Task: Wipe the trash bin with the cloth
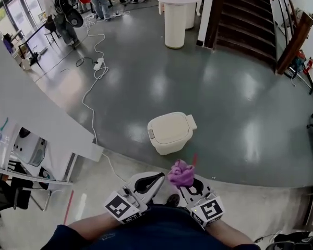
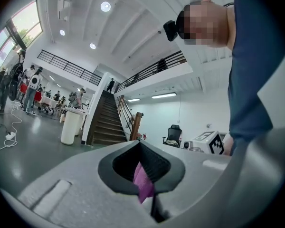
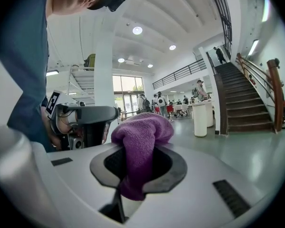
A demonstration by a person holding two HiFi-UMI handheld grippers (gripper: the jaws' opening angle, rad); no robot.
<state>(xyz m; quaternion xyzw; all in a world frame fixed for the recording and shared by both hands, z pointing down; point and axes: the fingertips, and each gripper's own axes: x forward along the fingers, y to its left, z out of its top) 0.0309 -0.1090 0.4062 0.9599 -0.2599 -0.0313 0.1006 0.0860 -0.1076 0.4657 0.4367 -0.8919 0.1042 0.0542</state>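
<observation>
The right hand-held gripper (image 1: pixel 190 187) pinches the bunched purple cloth (image 1: pixel 181 174). Just beside it, the left hand-held gripper (image 1: pixel 151 183) is pressed together on a thin bit of the cloth. The cream trash bin (image 1: pixel 169 133) sits on the shiny grey floor (image 1: pixel 240 113) ahead, apart from both.

Bunched purple cloth (image 1: pixel 181 174), closed cream bin (image 1: pixel 169 133)

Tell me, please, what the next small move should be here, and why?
Probably reach the right hand-held gripper forward and down toward the trash bin. Its jaws are shut on the purple cloth, a strip of it looks pinched in the left hand-held gripper too, and the bin stands apart on the floor ahead, untouched.
</observation>
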